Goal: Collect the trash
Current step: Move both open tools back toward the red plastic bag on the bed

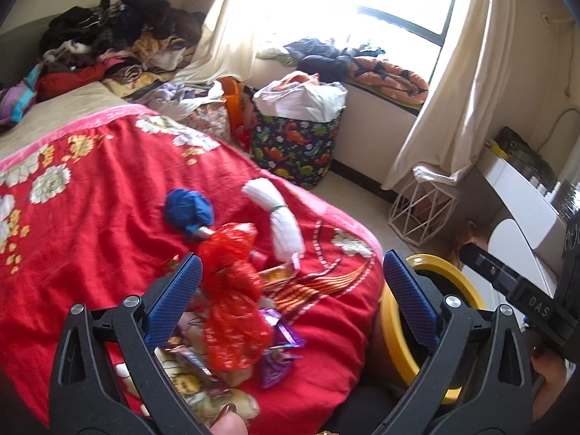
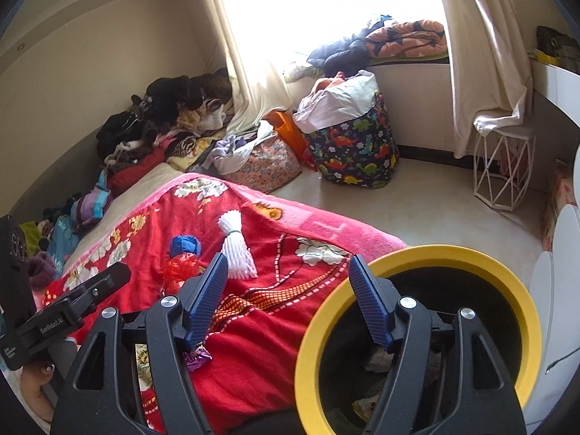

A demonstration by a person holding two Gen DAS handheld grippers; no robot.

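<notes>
Red plastic bag [image 1: 232, 297] lies between the spread, empty left gripper [image 1: 290, 282], wrappers [image 1: 279, 348] just beside it on the blanket [image 1: 90, 253]. Right view: the right gripper [image 2: 288, 282] gapes empty (one finger over the bin [image 2: 311, 344]), trash [image 2: 377, 359] inside below it.

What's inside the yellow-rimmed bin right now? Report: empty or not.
Not empty. The right wrist view shows crumpled scraps at the bottom of the yellow-rimmed bin; it is far from full.
</notes>
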